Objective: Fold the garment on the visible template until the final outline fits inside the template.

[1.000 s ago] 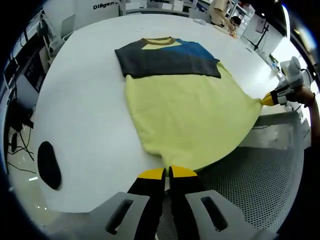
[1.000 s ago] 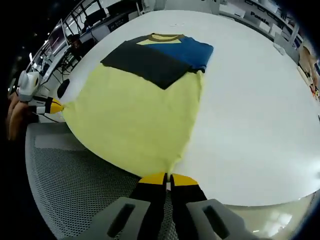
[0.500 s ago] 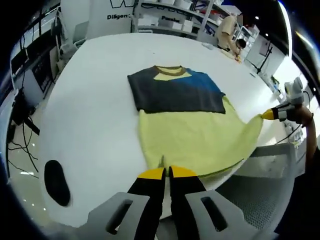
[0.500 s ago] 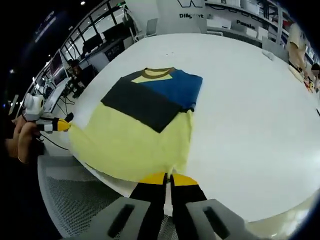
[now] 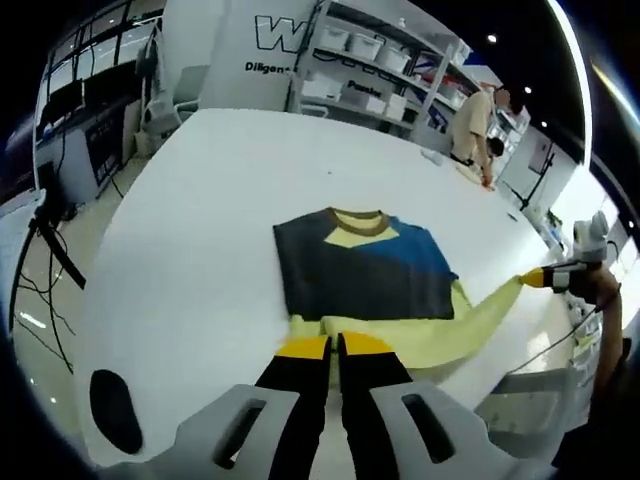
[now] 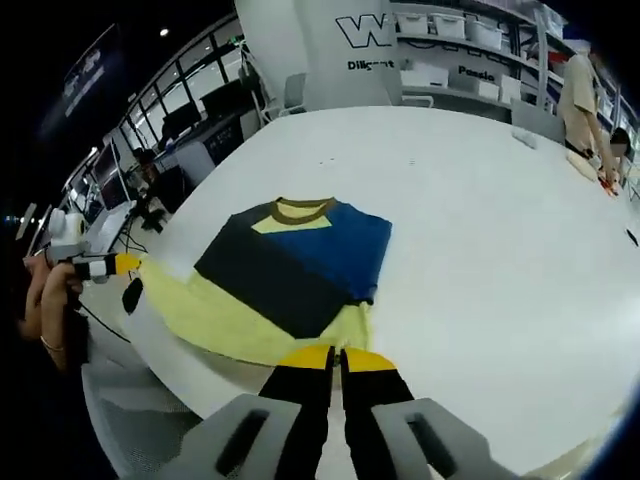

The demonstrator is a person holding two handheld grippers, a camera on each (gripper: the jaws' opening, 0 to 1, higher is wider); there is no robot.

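My right gripper [image 6: 335, 357] pinches the shirt's [image 6: 290, 270] yellow hem at the table's [image 6: 480, 220] near edge.

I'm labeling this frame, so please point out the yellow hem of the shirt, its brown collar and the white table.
yellow hem [image 5: 470, 325], left gripper view, on the stretched lower edge.
brown collar [image 6: 300, 209], right gripper view, on the neckband.
white table [image 6: 500, 240], right gripper view, on bare tabletop.

Garment [image 5: 365, 285] hem corners — hidden between tongs.

Bare white table [image 5: 200, 200] lies open all around the garment [image 5: 360, 270]; shelves [image 5: 370, 70] stand far off.
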